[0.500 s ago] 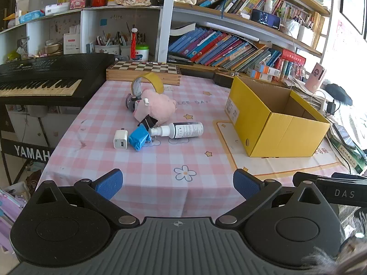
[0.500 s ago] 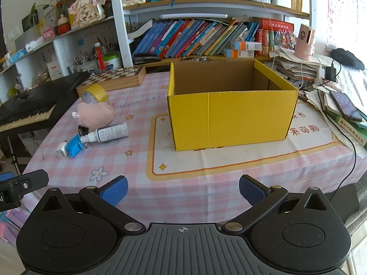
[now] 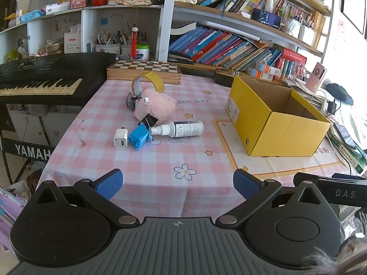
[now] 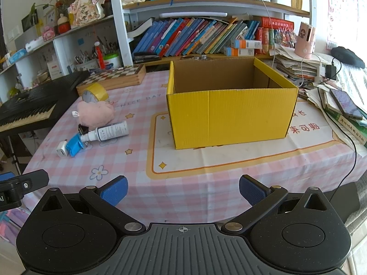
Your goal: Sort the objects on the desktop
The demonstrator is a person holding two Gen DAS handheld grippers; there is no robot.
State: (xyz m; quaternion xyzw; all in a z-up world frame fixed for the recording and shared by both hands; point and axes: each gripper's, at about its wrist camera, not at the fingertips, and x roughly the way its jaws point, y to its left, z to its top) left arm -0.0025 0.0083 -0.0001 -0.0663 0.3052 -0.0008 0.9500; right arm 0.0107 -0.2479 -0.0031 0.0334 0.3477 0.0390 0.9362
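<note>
On the pink checked tablecloth lies a cluster: a white charger (image 3: 120,138) (image 4: 62,149), a blue packet (image 3: 139,136) (image 4: 74,145), a spray bottle (image 3: 181,129) (image 4: 107,131), a black binder clip (image 3: 148,120), a pink plush toy (image 3: 156,106) (image 4: 95,112) and a yellow tape roll (image 3: 149,82) (image 4: 95,92). An open yellow cardboard box (image 3: 275,119) (image 4: 231,112) stands to their right, empty as far as I see. My left gripper (image 3: 177,183) hangs open at the table's near edge, short of the cluster. My right gripper (image 4: 183,189) is open too, in front of the box.
A black keyboard (image 3: 39,80) stands left of the table, a chessboard box (image 3: 144,68) at its back. Bookshelves fill the wall behind. Papers, a phone (image 4: 346,104) and cables pile up right of the box.
</note>
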